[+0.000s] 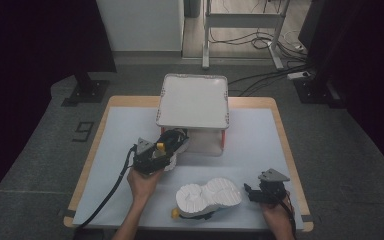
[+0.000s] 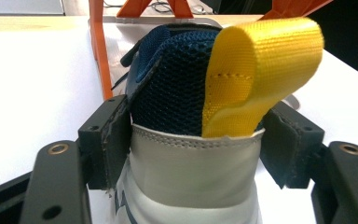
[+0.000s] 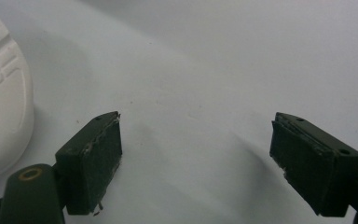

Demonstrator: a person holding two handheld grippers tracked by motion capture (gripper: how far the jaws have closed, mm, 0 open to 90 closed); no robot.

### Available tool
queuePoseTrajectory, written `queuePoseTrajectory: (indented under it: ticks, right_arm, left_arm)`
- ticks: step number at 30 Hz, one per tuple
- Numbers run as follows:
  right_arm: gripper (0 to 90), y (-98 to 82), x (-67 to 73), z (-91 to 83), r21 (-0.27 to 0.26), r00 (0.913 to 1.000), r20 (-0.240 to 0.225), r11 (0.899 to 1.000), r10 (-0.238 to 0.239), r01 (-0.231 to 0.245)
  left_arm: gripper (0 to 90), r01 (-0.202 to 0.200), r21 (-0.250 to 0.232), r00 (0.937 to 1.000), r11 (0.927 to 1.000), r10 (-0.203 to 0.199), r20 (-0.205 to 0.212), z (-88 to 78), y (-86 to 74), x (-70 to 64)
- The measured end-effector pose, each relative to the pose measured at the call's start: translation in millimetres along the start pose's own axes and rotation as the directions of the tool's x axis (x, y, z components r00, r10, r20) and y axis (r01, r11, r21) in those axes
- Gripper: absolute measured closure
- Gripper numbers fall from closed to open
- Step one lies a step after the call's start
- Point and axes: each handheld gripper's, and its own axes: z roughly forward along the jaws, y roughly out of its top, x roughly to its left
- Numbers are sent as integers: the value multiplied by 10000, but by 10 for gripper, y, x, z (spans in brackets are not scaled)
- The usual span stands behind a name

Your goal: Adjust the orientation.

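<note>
A sneaker [image 1: 174,143] with a navy mesh collar, white heel and yellow pull tab [image 2: 256,70] stands in front of a small rack. My left gripper [image 1: 152,156] is behind it, and in the left gripper view both pads of the left gripper [image 2: 200,112] lie against the sides of the heel [image 2: 191,172]. A second sneaker [image 1: 209,196] lies sole-up near the table's front edge, its white sole [image 3: 0,93] at the left of the right gripper view. My right gripper [image 1: 251,193] hovers just right of it, and the right gripper [image 3: 196,140] stands open with nothing between its jaws.
A white-topped rack [image 1: 194,100] on orange legs [image 2: 100,56] stands at the back middle of the white mat [image 1: 260,145]. The wooden table edge [image 1: 290,160] borders the mat. Stands and cables lie on the floor beyond.
</note>
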Motion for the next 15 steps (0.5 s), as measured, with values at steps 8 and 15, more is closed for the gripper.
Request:
queuePoseTrajectory:
  ticks: [8, 15]
  right_arm:
    - [162, 0, 1, -1, -8, 10000, 12, 10000, -20, 20]
    - [163, 0, -1, 0, -8, 10000, -5, 10000, -22, 22]
  left_arm:
    - [272, -721, 1143, 9968, 9908, 757, -274, 164, -195, -96]
    - [135, -805, 1738, 9968, 9815, 793, 136, 102, -167, -74]
